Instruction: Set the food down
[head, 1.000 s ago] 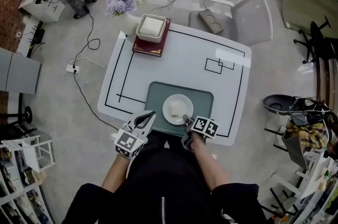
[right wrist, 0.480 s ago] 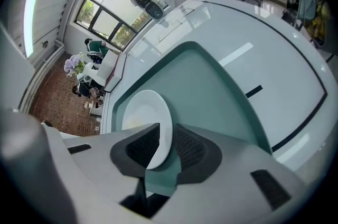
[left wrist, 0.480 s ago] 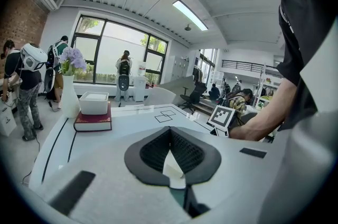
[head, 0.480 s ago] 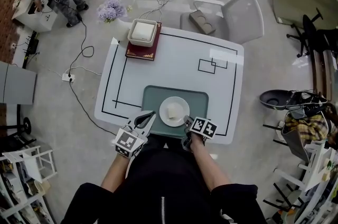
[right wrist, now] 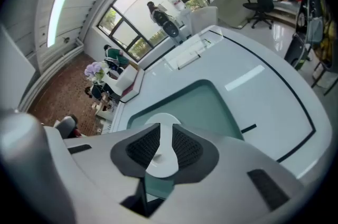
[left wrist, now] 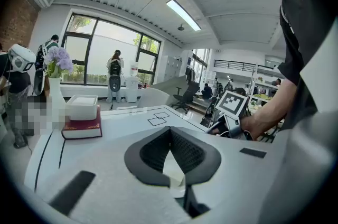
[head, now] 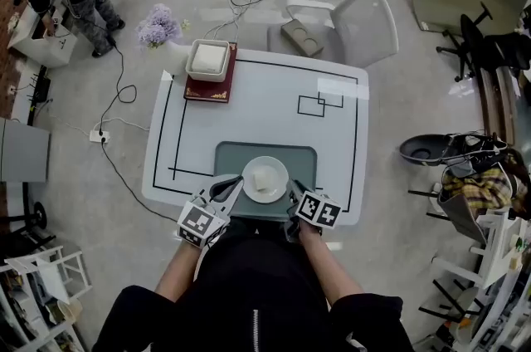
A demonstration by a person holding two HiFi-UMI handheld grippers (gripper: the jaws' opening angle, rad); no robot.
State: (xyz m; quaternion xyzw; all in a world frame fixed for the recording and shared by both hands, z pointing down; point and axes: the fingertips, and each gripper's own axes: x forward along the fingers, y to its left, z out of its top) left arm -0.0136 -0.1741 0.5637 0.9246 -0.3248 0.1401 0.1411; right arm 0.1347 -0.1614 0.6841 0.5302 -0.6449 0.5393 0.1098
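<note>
A white plate (head: 265, 178) with a pale block of food (head: 264, 174) lies flat on a grey-green mat (head: 303, 159) at the table's near edge. My right gripper (head: 292, 191) sits at the plate's near right rim. Its jaws stand a narrow gap apart, so it is open, and the plate (right wrist: 158, 157) shows through that gap. My left gripper (head: 239, 180) is just off the plate's left rim with its fingertips touching each other, shut and empty. In the left gripper view the right gripper (left wrist: 224, 123) shows across the table.
At the far left corner of the white table (head: 249, 105), a white box (head: 207, 56) rests on a red book (head: 207, 85). A vase of purple flowers (head: 156, 25) and a grey chair (head: 348, 14) stand behind the table. Cables (head: 116, 105) lie on the floor.
The right gripper has drawn back a little from the plate's rim. The plate stays put on the mat. The head view has shifted, so the table sits lower and further left.
</note>
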